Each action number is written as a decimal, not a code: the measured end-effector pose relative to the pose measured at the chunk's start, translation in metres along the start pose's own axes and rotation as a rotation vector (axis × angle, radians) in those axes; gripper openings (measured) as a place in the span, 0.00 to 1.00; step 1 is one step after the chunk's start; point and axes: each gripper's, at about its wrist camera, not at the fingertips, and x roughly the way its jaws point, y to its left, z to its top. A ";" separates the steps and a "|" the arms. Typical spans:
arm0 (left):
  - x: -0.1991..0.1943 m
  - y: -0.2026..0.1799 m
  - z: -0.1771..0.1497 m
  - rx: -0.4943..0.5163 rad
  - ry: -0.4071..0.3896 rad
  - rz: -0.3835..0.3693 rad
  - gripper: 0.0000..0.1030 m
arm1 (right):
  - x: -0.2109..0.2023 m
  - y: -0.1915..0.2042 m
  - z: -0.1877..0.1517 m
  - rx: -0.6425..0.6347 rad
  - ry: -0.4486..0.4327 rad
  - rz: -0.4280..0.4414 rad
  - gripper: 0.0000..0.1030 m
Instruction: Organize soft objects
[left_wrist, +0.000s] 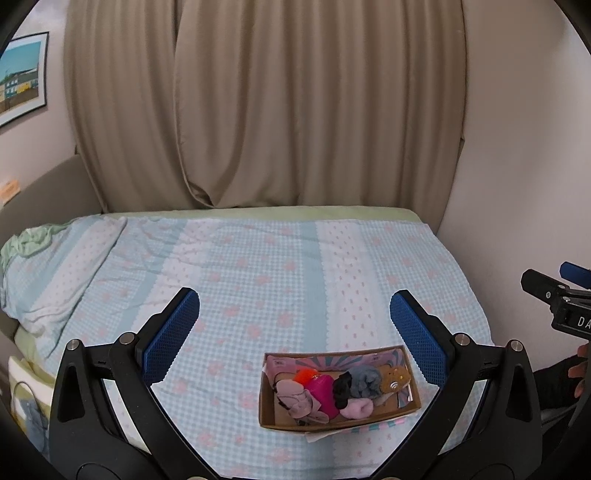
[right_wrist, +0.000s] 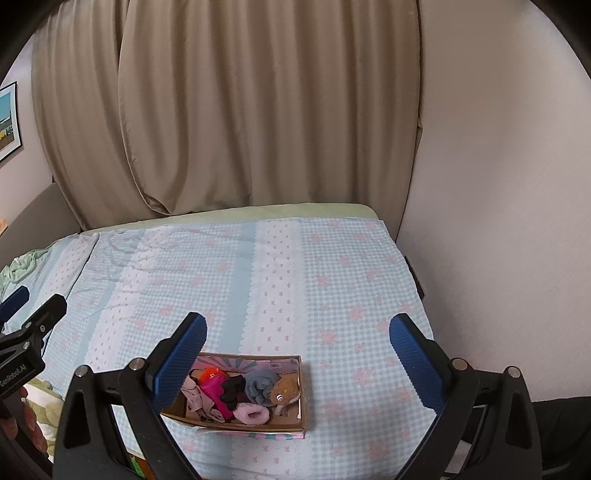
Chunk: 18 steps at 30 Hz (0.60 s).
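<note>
A shallow cardboard box (left_wrist: 266, 400) (right_wrist: 302, 391) sits on the bed near its front edge. Inside lie several soft items: a magenta one (left_wrist: 322, 391) (right_wrist: 214, 393), a black one (left_wrist: 341, 387) (right_wrist: 232, 391), a grey-blue one (left_wrist: 364, 380) (right_wrist: 260, 386), a brown plush (left_wrist: 395, 378) (right_wrist: 284, 391), a pale pink one (left_wrist: 356, 408) (right_wrist: 253, 413) and an orange bit (left_wrist: 303, 376) (right_wrist: 208, 373). My left gripper (left_wrist: 294, 314) hovers open above the box, nothing between its fingers. My right gripper (right_wrist: 297, 336) is open too, the box low between its fingers, its left finger covering the box's left end.
The bed carries a light blue checked cover (left_wrist: 258, 266) (right_wrist: 332, 277) with pink flowers. Beige curtains (left_wrist: 266, 103) hang behind it and a white wall (right_wrist: 498, 184) runs along the right side. A crumpled green sheet (left_wrist: 29, 240) lies at the far left.
</note>
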 end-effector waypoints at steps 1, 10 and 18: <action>0.000 0.000 0.000 0.000 0.000 -0.001 1.00 | 0.001 -0.001 0.000 0.001 -0.001 0.000 0.96; -0.001 0.001 -0.003 0.009 0.006 -0.001 1.00 | 0.001 -0.002 0.002 0.002 -0.014 0.003 0.96; 0.000 0.006 -0.003 0.009 0.010 -0.004 1.00 | 0.002 -0.001 0.001 0.002 -0.017 0.008 0.96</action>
